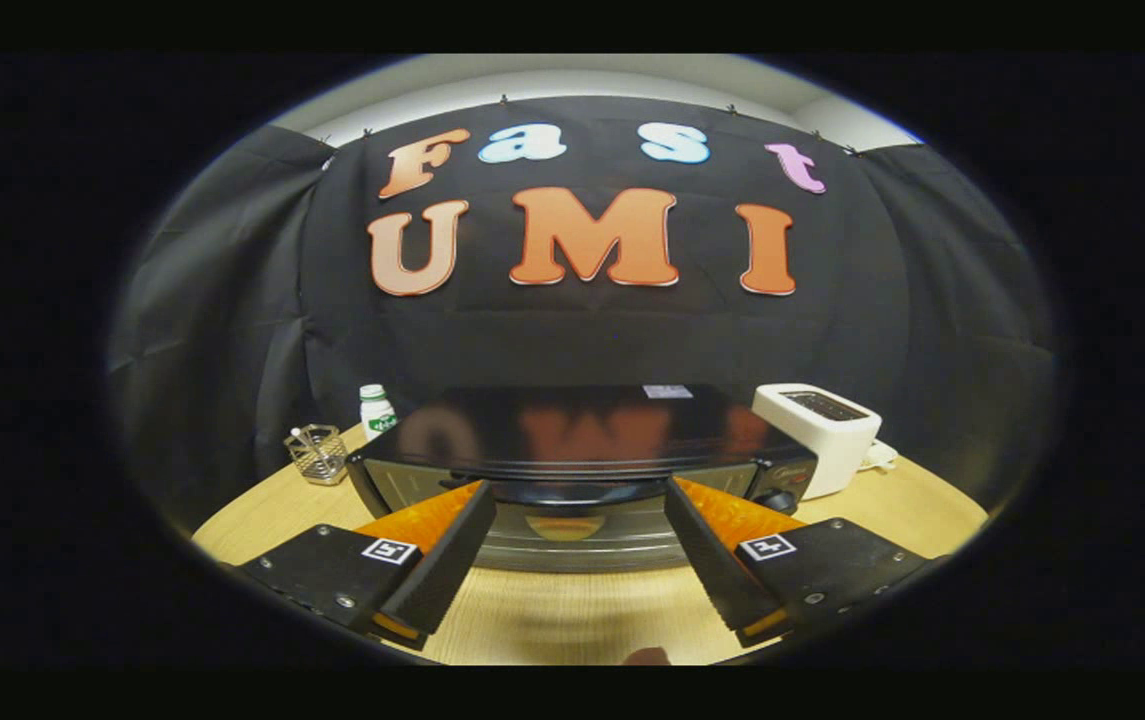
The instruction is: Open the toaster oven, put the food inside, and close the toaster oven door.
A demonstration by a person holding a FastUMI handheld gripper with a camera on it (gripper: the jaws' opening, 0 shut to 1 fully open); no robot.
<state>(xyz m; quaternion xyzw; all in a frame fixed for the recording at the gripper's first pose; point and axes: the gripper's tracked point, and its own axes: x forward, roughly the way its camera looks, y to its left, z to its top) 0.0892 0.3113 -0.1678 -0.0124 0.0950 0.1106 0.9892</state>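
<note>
Gripper [577, 500] wide open, flanking toaster oven [582, 440] handle.

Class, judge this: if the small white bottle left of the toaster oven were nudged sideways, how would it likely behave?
The bottle stands upright and looks tall for its base, so it would probably tip rather than slide. It looks like plastic, so likely light and unlikely to break. Once over, its round body might roll on the table. The hand-held gripper is open, far from it, facing the toaster oven.

My claw [580, 500] has two flat black plates with small screws, each carrying a square black-and-white marker, its wedge-shaped fingers spread apart.
</note>
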